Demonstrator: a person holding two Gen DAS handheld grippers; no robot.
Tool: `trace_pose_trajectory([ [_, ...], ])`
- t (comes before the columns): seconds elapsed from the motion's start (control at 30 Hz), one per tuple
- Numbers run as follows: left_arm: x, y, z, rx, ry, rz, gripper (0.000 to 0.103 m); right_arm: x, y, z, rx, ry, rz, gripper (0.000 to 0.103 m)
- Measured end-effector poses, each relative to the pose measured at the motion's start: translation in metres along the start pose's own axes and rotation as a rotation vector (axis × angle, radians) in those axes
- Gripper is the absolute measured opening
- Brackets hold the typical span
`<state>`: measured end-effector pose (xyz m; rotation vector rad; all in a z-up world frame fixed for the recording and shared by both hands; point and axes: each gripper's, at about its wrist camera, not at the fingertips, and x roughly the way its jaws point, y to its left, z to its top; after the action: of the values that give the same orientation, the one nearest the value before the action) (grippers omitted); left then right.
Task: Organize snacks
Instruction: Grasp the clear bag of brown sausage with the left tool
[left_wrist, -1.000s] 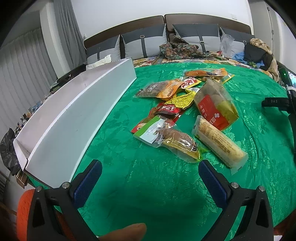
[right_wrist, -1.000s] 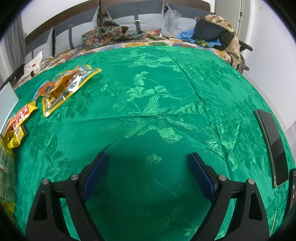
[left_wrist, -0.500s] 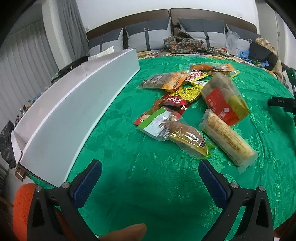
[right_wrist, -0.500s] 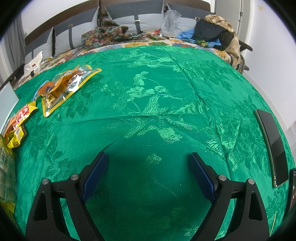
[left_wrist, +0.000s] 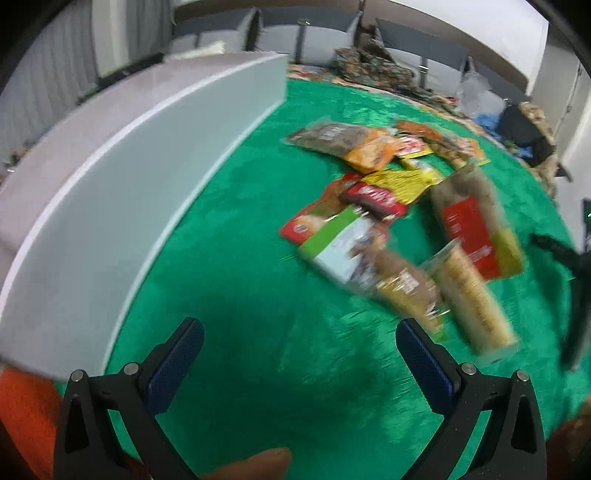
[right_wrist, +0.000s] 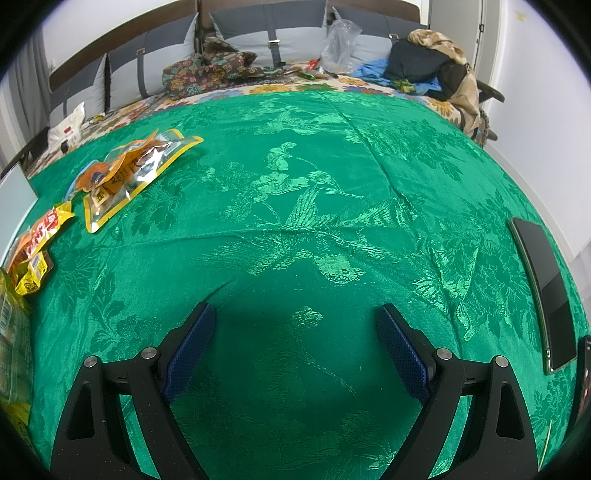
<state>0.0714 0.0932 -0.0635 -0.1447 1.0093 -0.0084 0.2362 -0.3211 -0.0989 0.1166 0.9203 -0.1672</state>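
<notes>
green cloth (right_wrist: 369, 155), snack packets (left_wrist: 388, 221), white box (left_wrist: 110, 206), phone (right_wrist: 546, 288)

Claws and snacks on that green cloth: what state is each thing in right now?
Left claw: open, empty, above bare cloth.
Right claw: open, empty, above bare cloth.
Snack packets: loose overlapping heap, all sealed as far as the blur shows.
Orange-and-yellow packets: lying flat, apart from both claws.
White box: long side wall facing the snacks, inside hidden.
Phone: face up, screen dark.
</notes>
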Motion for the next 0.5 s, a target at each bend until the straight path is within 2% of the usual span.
trace_pose_trajectory([
  [0.07,0.001,-0.003,0.011,-0.035,0.013,-0.043,0.103,0.000,0.000,0.000,0.000,0.000,0.000,0.092],
  [0.13,0.005,-0.015,0.022,-0.066,0.011,-0.050,0.103,0.000,0.000,0.000,0.000,0.000,0.000,0.092],
  [0.2,0.014,-0.034,0.034,-0.067,0.008,-0.017,0.103,0.000,0.000,0.000,0.000,0.000,0.000,0.092],
  [0.33,0.048,-0.063,0.041,-0.022,0.055,0.151,0.103,0.000,0.000,0.000,0.000,0.000,0.000,0.092],
  [0.37,0.050,-0.062,0.040,-0.017,0.059,0.170,0.103,0.000,0.000,0.000,0.000,0.000,0.000,0.092],
  [0.5,0.046,-0.037,0.031,-0.013,0.058,0.153,0.103,0.000,0.000,0.000,0.000,0.000,0.000,0.092],
])
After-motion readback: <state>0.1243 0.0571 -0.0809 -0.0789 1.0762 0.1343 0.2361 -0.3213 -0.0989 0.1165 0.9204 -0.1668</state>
